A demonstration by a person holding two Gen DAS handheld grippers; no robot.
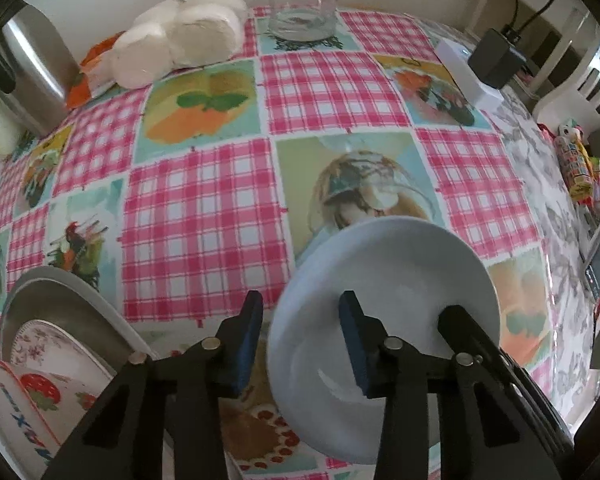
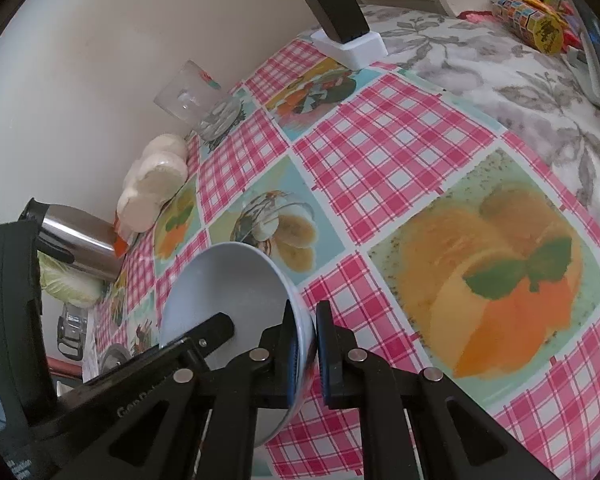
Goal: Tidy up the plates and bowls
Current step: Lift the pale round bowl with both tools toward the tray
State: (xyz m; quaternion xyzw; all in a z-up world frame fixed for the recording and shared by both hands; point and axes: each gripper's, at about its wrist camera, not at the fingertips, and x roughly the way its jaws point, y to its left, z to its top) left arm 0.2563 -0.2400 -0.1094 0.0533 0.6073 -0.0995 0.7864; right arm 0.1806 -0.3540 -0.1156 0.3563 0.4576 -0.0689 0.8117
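Straddling the rim of a pale blue bowl [image 1: 384,312], the left gripper [image 1: 300,340] has its blue-padded fingers [image 1: 249,344] spread wide, one outside the bowl and one over its inside, neither visibly pressing. The bowl is tipped and lifted above the patterned counter [image 1: 203,208]. At lower left this view shows a stack of plates [image 1: 63,332], a floral one and a strawberry-printed dish sitting in larger grey ones, probably where the bowl belongs. A glass jug [image 1: 304,0], a bag of white rounds [image 1: 179,36] and a steel kettle [image 1: 31,64] line the far edge.

From the right wrist, the right gripper [image 2: 306,356] pinches the same bowl [image 2: 227,304] by its rim, one finger inside the wall and one outside, close together. The bowl hangs tilted, its far edge high, well above the counter [image 2: 400,168]. The other gripper's black finger reaches into the bowl from the left.

The single rim pinch looks like the weak point: glazed ceramic held at one edge could pivot or slide out, especially if the right hand lets go before the left fingers have closed. Only the left view reveals the plate stack; only the right view proves the rim is truly clamped.
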